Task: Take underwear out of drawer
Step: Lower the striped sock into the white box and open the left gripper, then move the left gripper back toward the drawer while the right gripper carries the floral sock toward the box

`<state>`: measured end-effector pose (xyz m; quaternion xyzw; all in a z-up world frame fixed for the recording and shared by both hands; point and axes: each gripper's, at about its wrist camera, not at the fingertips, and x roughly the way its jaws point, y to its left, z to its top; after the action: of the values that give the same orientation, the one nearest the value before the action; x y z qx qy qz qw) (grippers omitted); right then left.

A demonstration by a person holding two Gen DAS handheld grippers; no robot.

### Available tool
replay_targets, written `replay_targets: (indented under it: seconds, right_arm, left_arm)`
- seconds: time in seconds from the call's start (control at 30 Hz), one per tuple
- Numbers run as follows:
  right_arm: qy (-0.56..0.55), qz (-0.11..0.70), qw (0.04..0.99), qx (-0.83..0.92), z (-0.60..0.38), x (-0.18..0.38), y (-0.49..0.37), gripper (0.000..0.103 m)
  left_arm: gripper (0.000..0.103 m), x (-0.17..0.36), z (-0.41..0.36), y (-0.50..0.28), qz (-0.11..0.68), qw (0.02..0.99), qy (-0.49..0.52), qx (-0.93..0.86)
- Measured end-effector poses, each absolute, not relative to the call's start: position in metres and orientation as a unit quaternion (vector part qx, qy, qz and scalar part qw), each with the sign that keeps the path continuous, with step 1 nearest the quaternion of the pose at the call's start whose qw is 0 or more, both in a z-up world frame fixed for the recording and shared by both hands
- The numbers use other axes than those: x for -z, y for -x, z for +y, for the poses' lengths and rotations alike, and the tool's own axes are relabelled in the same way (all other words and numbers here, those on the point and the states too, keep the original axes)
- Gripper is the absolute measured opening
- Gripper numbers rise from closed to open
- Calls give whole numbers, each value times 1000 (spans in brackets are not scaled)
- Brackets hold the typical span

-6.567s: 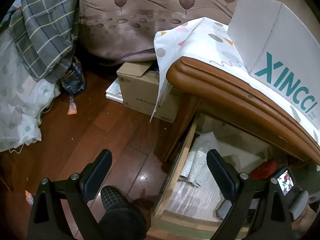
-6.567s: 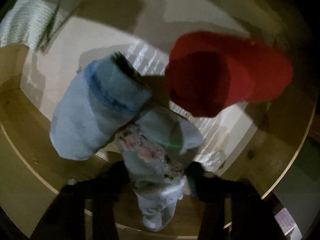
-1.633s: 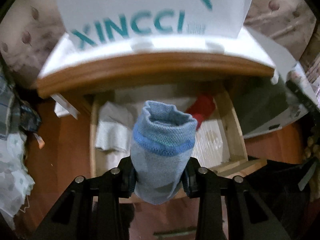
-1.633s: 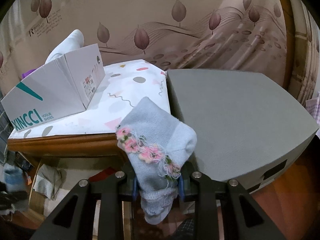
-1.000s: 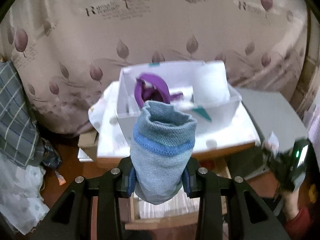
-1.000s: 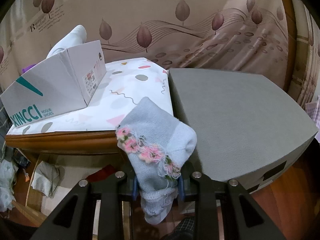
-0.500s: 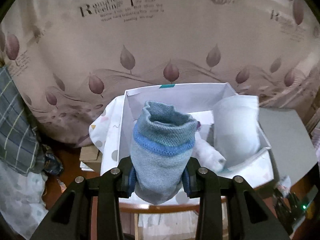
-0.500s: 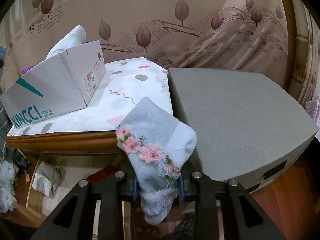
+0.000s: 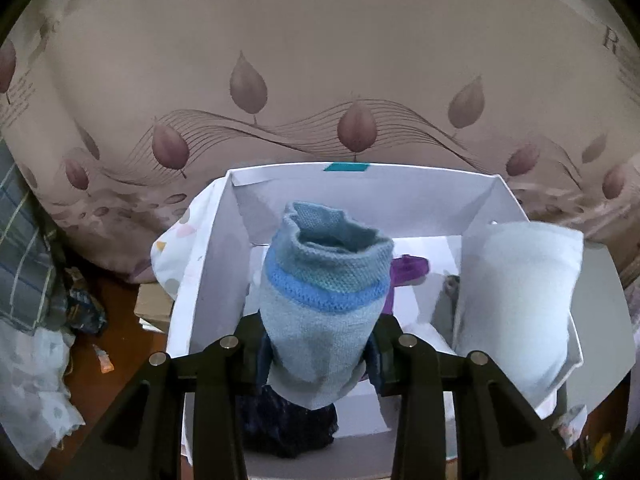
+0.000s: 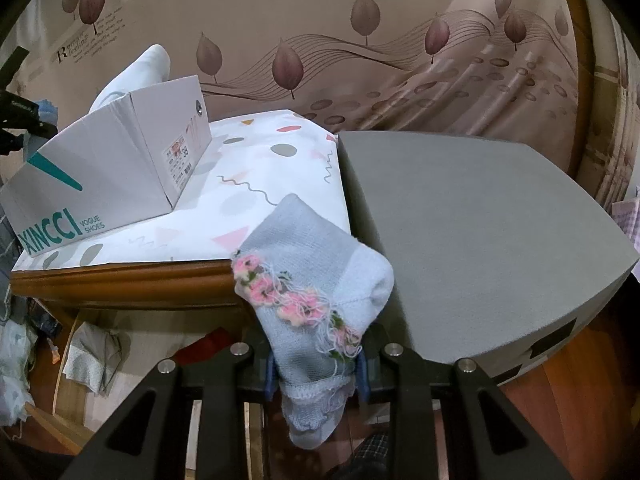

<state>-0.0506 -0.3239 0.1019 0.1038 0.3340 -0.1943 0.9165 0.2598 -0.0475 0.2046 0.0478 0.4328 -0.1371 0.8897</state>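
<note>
The left hand-held gripper (image 9: 320, 354) pinches a rolled blue sock (image 9: 325, 304), though its jaws are easing apart. The sock is a coarse knit tube with a darker blue band; its long axis runs away from the gripper, open cuff up, above the white cardboard box (image 9: 212, 264). Inside the box lie a purple garment (image 9: 406, 270), a dark bundle (image 9: 288, 424) and a pale folded piece (image 9: 516, 296).

The right hand-held gripper (image 10: 316, 364) is clamped on a grey sock (image 10: 308, 292), a fine knit trimmed with fuzzy pink flowers. Its lacy cuff hangs below the jaws and its white toe points up and right. It hangs in front of the table's (image 10: 132, 280) front edge, above the open drawer (image 10: 44, 412).
</note>
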Motion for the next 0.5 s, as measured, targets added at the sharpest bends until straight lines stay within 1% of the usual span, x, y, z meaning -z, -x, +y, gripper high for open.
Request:
replay_targets:
  seconds: [0.07,0.1,0.17,0.27,0.3,0.37,0.43,0.5]
  right_arm:
    - [-103,335,916,193,-324,-102,50,29]
    - [-102,335,916,194,-324,-101,49,29]
    - [-101,337,916,193,-323,-101,49,29]
    - [-99,337,916,192,-322,-100,48,29]
    - [-98,337,916,192,-321,-100,48,29]
    - [-97,337,916,192,-321,-100,47,29]
    - [-97,337,916,192,-321,-100,47,29]
    - [-97,336,917,193,-321,-100,47,29]
  left_arm:
    - [37,-203,-43,-260,431,891,-41,133]
    - [41,-202,-42,-259,430,892,-41,132]
    - [43,-201,-40,-257,426,894,-49,131]
    - [51,-200,-37,-253,426,894,-57,125]
    - [56,-200,-35,-252,428,893,-58,125]
    - [58,-199,-34,-248,431,891,-68,122]
    - [65,-198,-33,-244,433,890,-79,116]
    - [66,-198,-30,-239,431,891,-84,114]
